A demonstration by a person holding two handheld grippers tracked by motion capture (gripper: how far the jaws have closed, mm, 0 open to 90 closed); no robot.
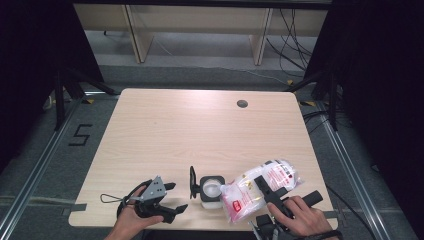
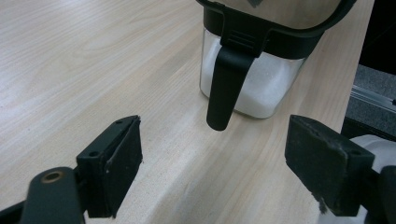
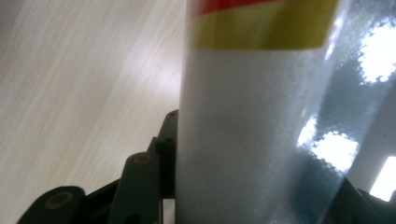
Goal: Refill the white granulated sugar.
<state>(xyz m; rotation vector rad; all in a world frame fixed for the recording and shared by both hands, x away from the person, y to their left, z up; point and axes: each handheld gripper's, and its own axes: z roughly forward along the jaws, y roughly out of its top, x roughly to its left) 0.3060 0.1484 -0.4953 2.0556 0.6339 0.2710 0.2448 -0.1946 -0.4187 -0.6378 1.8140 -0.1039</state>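
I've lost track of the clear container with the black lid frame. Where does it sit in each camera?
High view: the container stands near the table's front edge, between the left gripper and the bag, lid flipped open.
Left gripper view: top centre, white grains inside, beyond the open jaws.
Right gripper view: I cannot make it out; the bag is close in front.
Shared landmark: the pale wood tabletop.

Left gripper (image 1: pixel 172 197): black body, grey three-cornered plate on top with small holes, thin dark cable looping off behind. Jaws matte black, blocky, flat rough pads (image 2: pixel 120 161), brass-coloured rivet at linkage. Right gripper (image 1: pixel 272 187): black, rod-like handle, same black linkage with brass rivet. Dark band at right wrist.
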